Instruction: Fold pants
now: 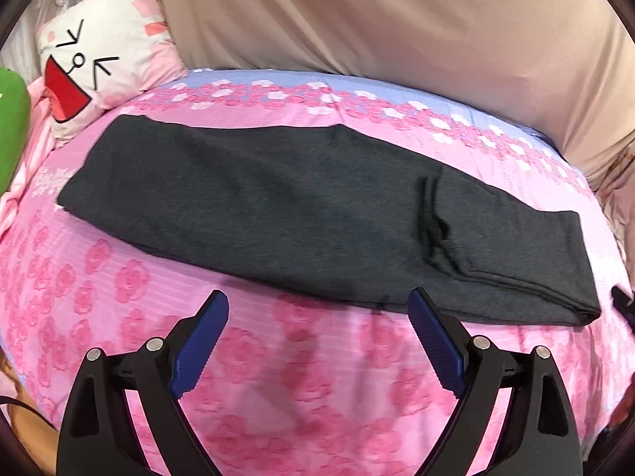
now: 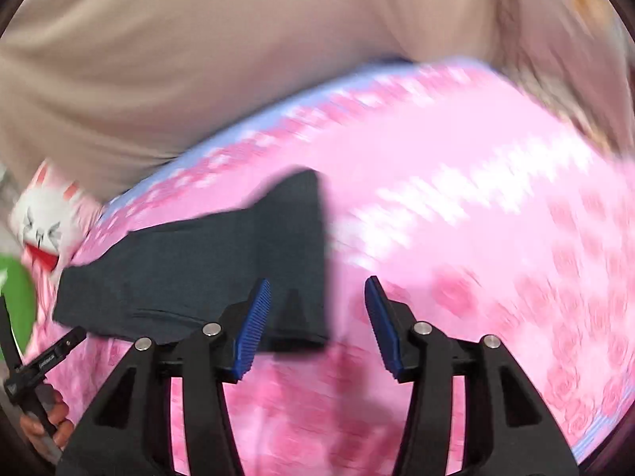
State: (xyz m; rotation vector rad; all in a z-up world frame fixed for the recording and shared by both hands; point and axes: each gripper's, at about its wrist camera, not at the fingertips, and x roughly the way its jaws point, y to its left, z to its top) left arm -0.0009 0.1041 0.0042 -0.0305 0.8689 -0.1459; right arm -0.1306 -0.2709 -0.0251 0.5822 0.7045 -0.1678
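Note:
Dark grey pants point(image 1: 278, 206) lie folded lengthwise, flat across the pink floral bed sheet point(image 1: 119, 277), running from upper left to lower right. My left gripper point(image 1: 317, 305) is open and empty, hovering just in front of the pants' near edge. In the right wrist view, which is blurred, the right end of the pants point(image 2: 222, 261) lies just ahead and to the left of my right gripper point(image 2: 317, 285), which is open and empty, with its left finger point(image 2: 254, 325) over the cloth's corner.
A white rabbit-face pillow point(image 1: 91, 67) sits at the back left beside a green object point(image 1: 10, 131). A beige draped cloth point(image 1: 397, 31) rises behind the bed. The left gripper's handle and the hand holding it point(image 2: 39, 388) show at the lower left of the right wrist view.

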